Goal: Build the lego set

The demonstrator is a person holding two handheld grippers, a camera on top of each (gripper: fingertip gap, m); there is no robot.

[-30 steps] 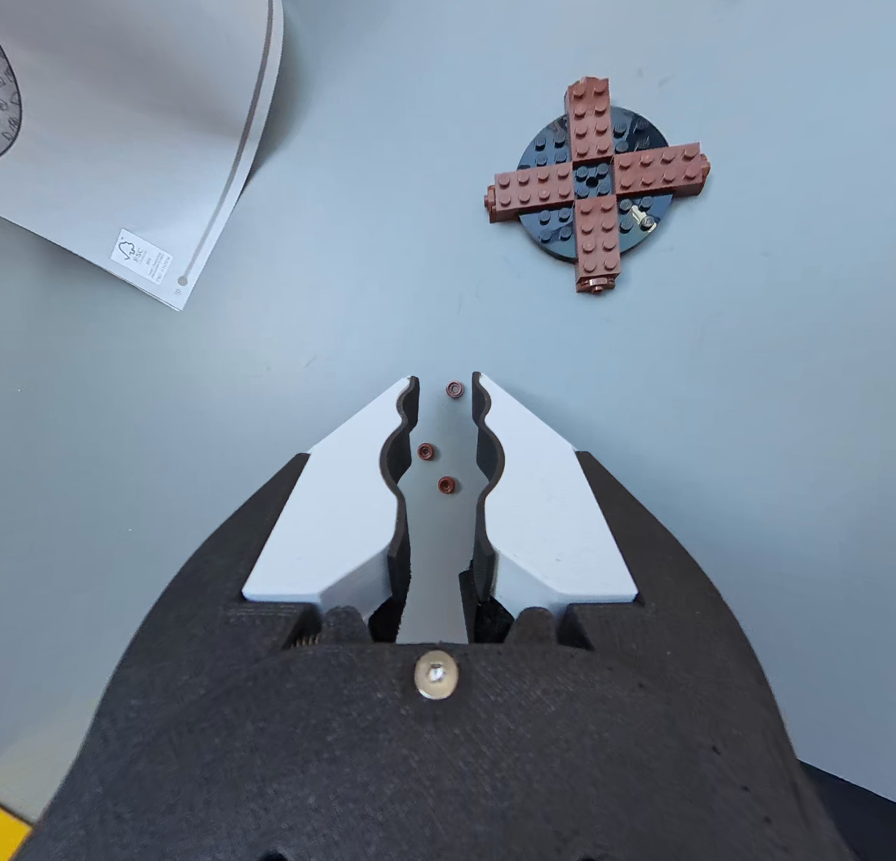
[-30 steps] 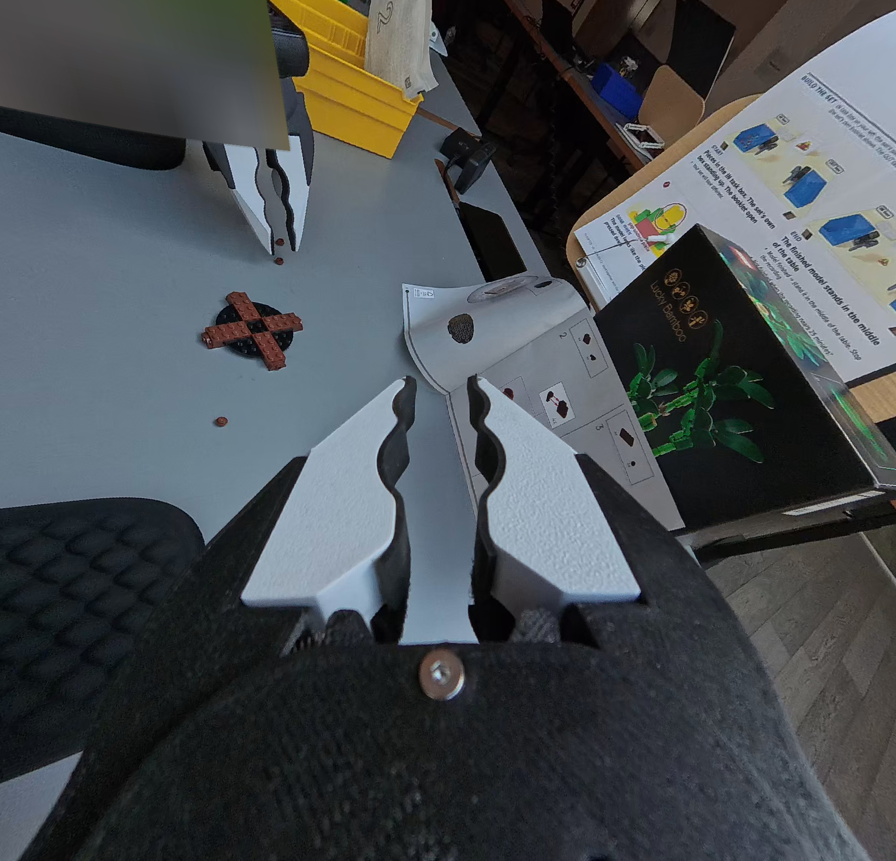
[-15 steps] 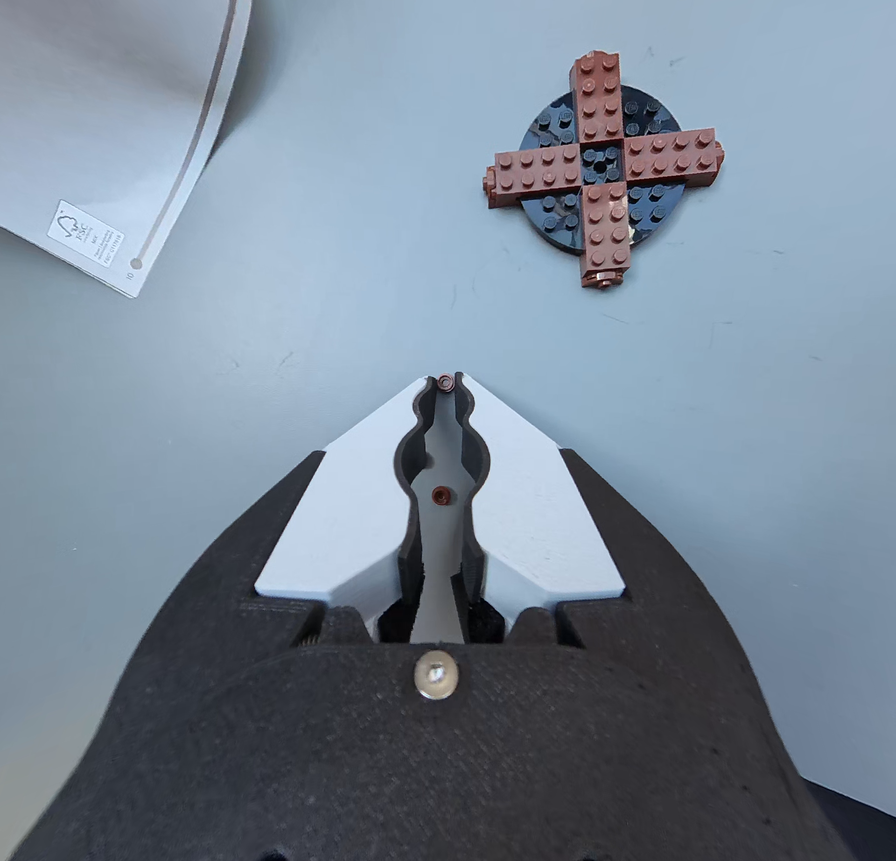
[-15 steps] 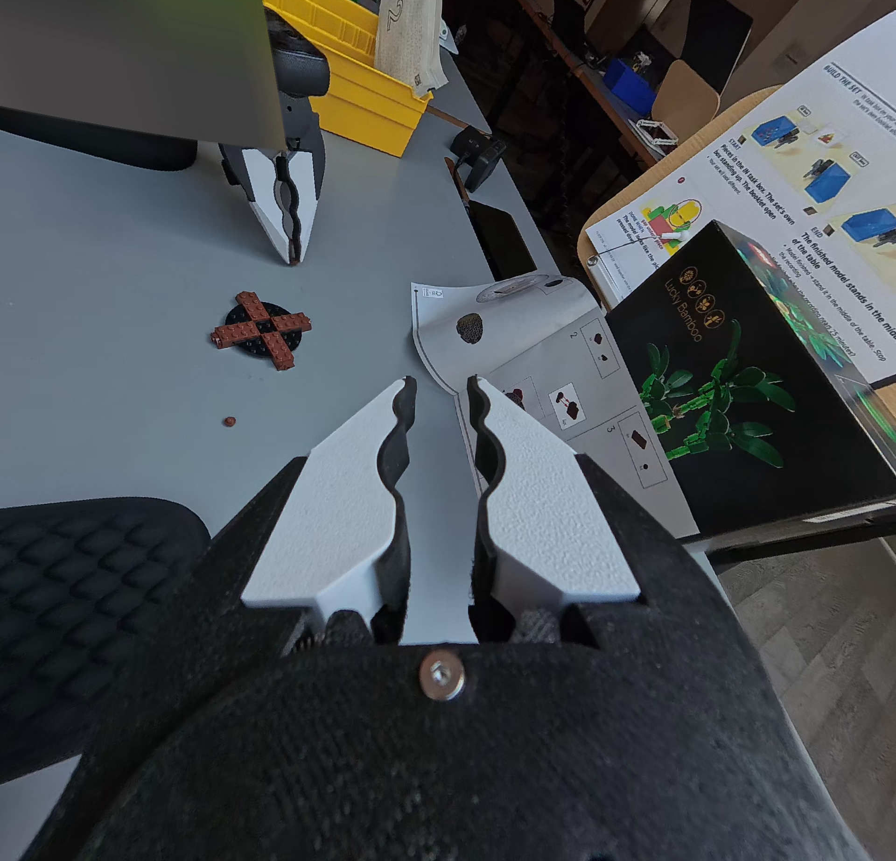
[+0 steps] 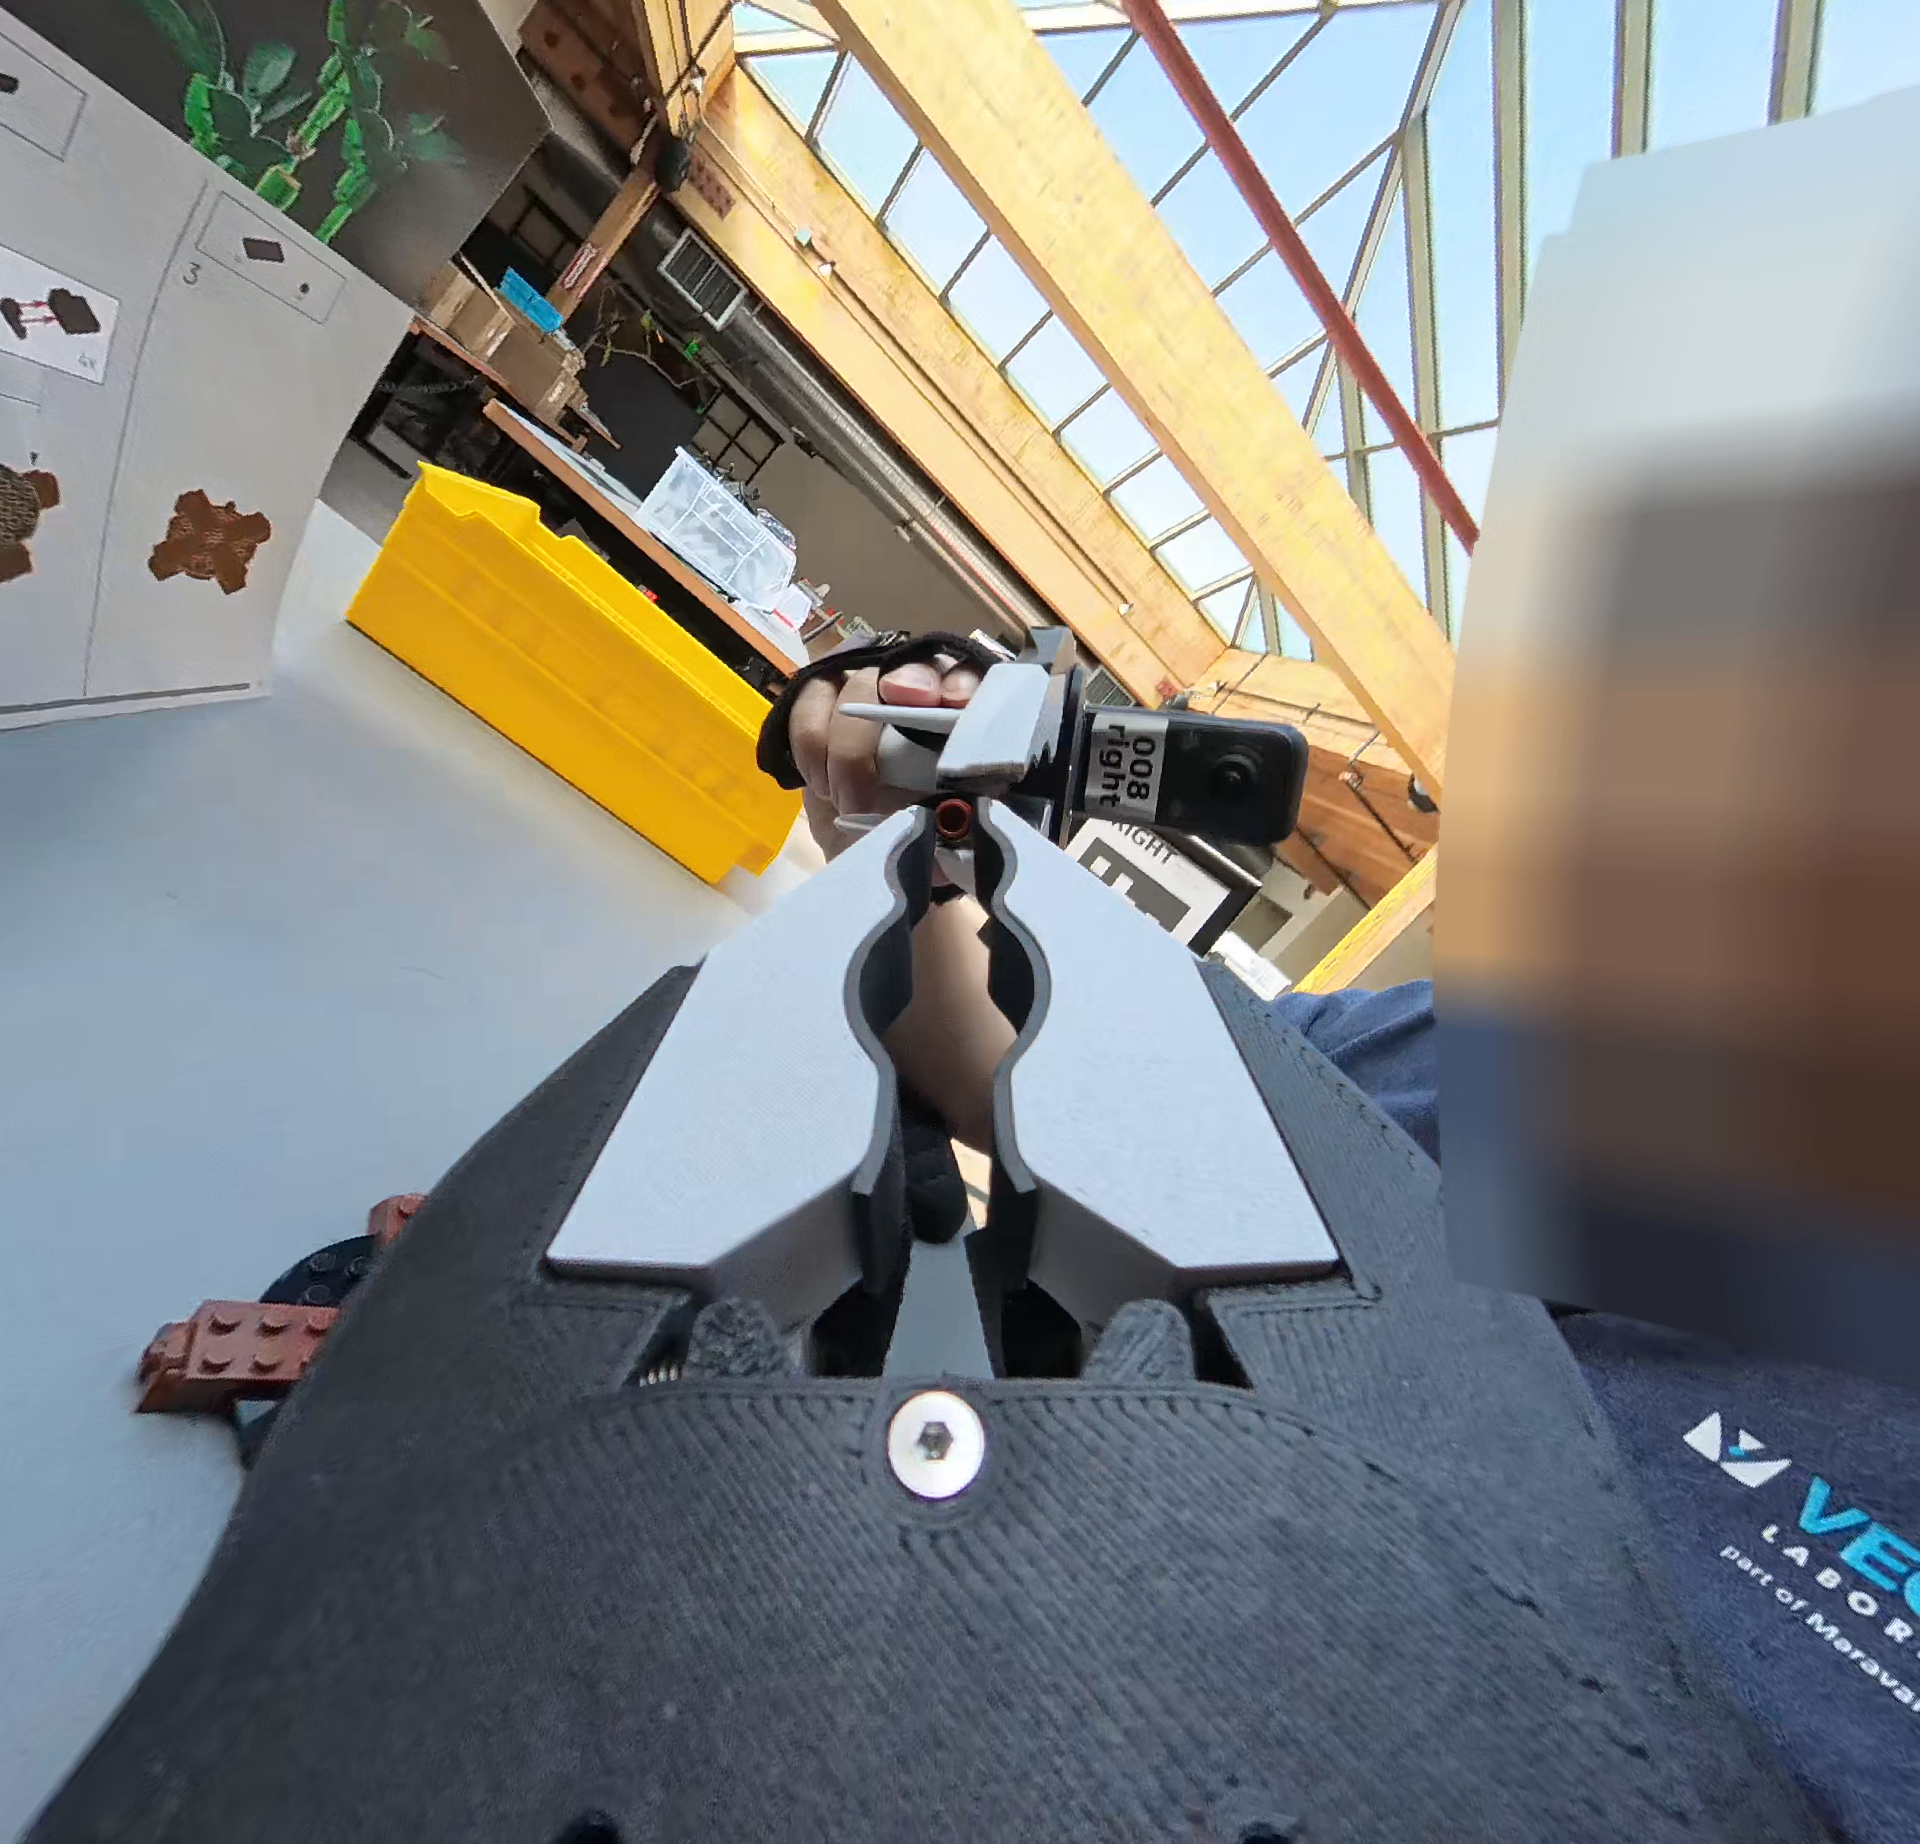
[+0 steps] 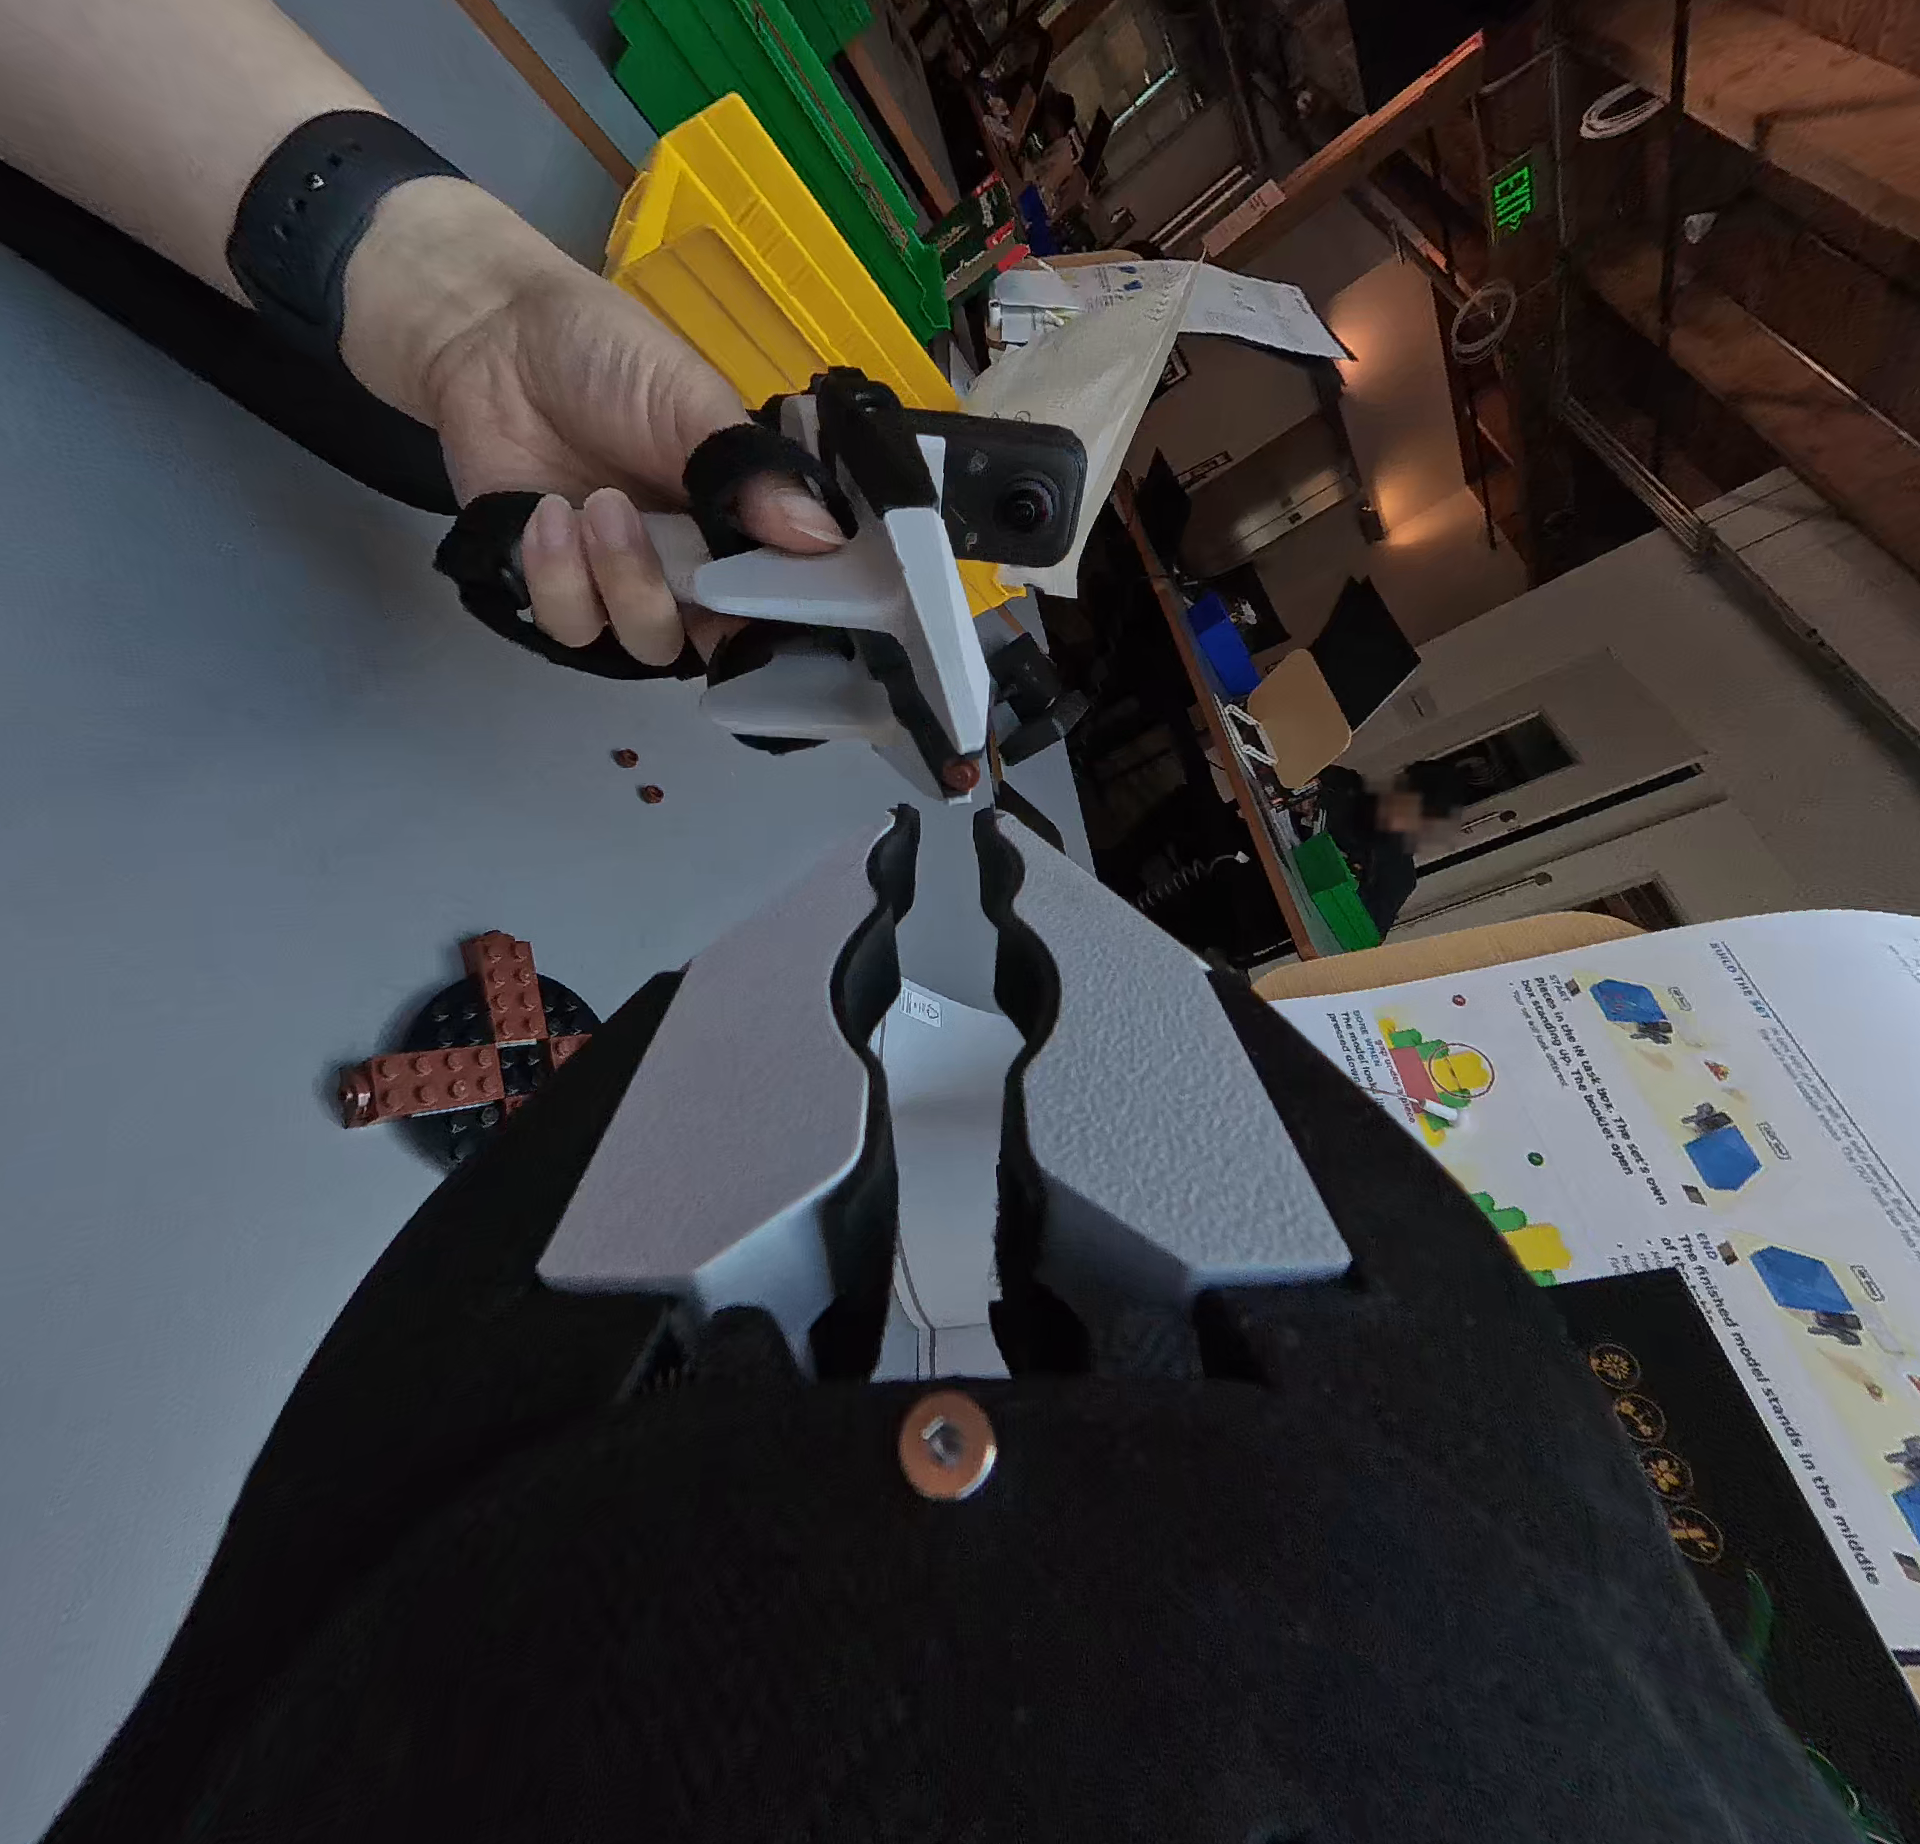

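The left gripper (image 5: pixel 952 826), a black printed body with pale grey wavy-edged fingers, is lifted off the table and clenched at its tips on a small round reddish-brown lego stud (image 5: pixel 952 815). In the right wrist view the same stud (image 6: pixel 960 776) shows pinched at the tip of that gripper (image 6: pixel 951 778), which points down toward the tips of the right gripper (image 6: pixel 940 815). The right gripper's fingers are released, with a clear gap between them and nothing in it; its tips sit just below the held stud, not touching it.

On the grey tabletop (image 6: pixel 208 859) below lies the partly built model: a round black studded lego plate (image 6: pixel 488 1056) carrying a cross of reddish-brown studded bricks (image 6: pixel 457 1067). It is partly hidden behind the right gripper's body in that view, and only its left edge (image 5: pixel 239 1347) peeks out beside the left gripper's body in the left wrist view. Two more small reddish-brown round studs (image 6: pixel 637 776) lie loose on the table farther off, close to each other.

A bare hand (image 6: pixel 540 423) with a black wrist strap holds the left gripper's handle. Beyond it stands a yellow plastic bin (image 6: pixel 748 267) with a green bin (image 6: pixel 769 38) behind. To the right lie a printed instruction sheet with coloured pictures (image 6: pixel 1662 1088) and a black box with a green plant picture (image 6: pixel 1714 1482).
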